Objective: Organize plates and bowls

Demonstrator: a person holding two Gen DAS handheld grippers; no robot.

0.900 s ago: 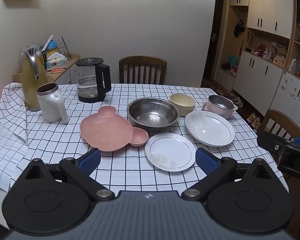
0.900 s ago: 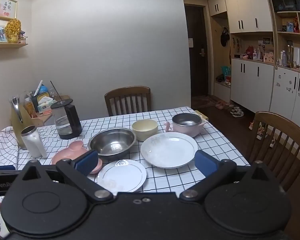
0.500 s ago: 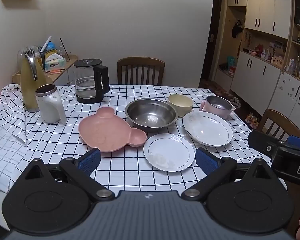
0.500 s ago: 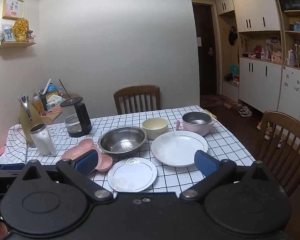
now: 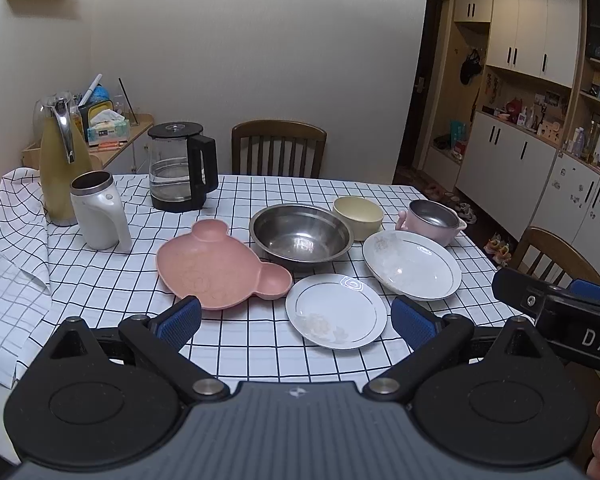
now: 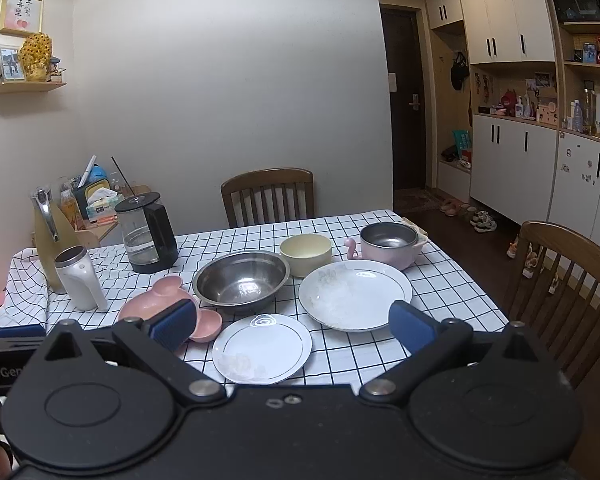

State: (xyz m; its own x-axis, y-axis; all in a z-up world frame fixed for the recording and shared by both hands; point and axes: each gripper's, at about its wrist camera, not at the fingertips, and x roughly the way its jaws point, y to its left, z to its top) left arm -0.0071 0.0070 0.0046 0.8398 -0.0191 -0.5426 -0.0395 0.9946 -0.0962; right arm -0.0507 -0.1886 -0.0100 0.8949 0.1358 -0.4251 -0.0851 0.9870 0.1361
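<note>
On the checked table lie a pink bear-shaped plate [image 5: 216, 268] [image 6: 152, 302], a steel bowl [image 5: 300, 236] [image 6: 242, 282], a cream bowl [image 5: 358, 212] [image 6: 306, 254], a pink pot with a steel liner [image 5: 432, 218] [image 6: 388, 244], a large white plate [image 5: 412, 264] [image 6: 354, 294] and a small white plate [image 5: 336, 310] [image 6: 262, 348]. My left gripper [image 5: 296, 322] is open and empty, above the table's near edge. My right gripper [image 6: 292, 326] is open and empty too, in front of the small plate.
A glass kettle [image 5: 180, 168], a white jug [image 5: 96, 212] and a yellow thermos [image 5: 60, 160] stand at the table's left back. Chairs stand behind the table [image 5: 278, 148] and to its right [image 6: 560, 292]. Cabinets line the right wall.
Both grippers have drifted a little, the right one shifting so the dishes sit further right in its view. Nothing on the table has moved.
</note>
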